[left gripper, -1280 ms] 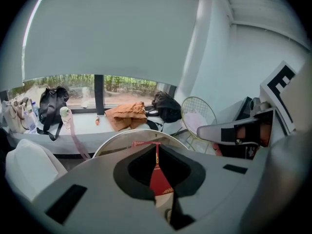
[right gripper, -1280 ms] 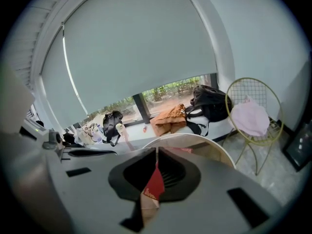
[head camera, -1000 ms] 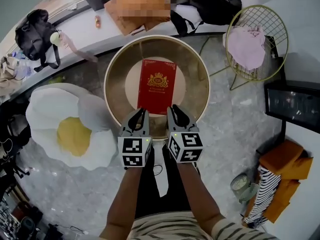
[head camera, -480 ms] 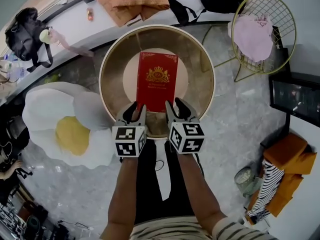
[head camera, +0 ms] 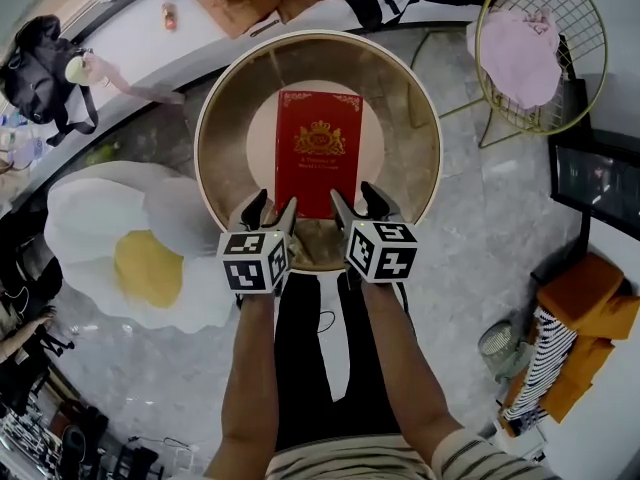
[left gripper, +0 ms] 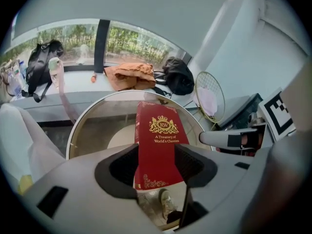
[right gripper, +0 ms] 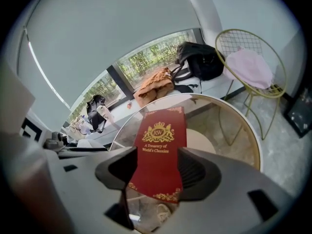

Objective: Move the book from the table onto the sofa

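Book flat mid-frame on round desk; left hand-held gripper and right hand-held gripper, jaws apart, just opened, book's near edge between them unpinched: straddle both corners evenly before closing.

book: smooth red cover with a bit of sheen, shiny gold print
table: clear glossy glass top, thin pale metal rim
chair: gold wire metal
pink cloth: soft, matt
egg cushion: plush matt fabric
floor: polished grey marble look
left gripper, right gripper: matt grey plastic, ribbed dark pads
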The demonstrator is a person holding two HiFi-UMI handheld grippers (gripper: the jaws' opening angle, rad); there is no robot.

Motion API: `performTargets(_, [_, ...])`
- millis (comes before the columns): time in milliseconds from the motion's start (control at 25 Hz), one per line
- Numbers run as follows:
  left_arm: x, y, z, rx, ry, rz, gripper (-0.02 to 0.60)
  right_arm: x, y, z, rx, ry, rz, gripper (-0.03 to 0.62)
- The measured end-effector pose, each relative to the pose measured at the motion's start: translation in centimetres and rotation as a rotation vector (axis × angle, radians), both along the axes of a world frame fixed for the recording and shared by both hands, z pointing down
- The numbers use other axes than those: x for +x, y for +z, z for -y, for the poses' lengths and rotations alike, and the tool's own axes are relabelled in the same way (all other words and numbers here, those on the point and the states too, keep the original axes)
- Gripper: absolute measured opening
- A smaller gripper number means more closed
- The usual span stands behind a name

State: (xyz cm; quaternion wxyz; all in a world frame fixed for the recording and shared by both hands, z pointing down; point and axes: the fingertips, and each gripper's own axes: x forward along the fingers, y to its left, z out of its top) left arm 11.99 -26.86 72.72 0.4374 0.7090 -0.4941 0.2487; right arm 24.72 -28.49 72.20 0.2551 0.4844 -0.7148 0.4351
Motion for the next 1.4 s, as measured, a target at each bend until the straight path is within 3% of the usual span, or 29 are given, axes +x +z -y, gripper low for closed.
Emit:
performTargets(200, [-0.4,2.1,1.1,-0.045,-0.025,-0.047,0.236,0.1,2.5,0.1,-0.059,0.022,0.015,0.279])
performTargets(640, [0.2,6.5,1.6,-0.132,0.044,-0.057,0.301,0.5,6.5,0.8,-0.15,0.049,0.058,0.316])
performTargets(1080, [1.2,8.9,2.4,-0.189,0.11,-0.08,0.305,0.7,9.4,0.5,-0.197,-0.03,0.026,0.327])
performTargets(1400, [1.5,9.9,2.4,-0.216,0.126,-0.116,0.314,0.6,10.5,0.9,-0.214,-0.034,0.093,0.331])
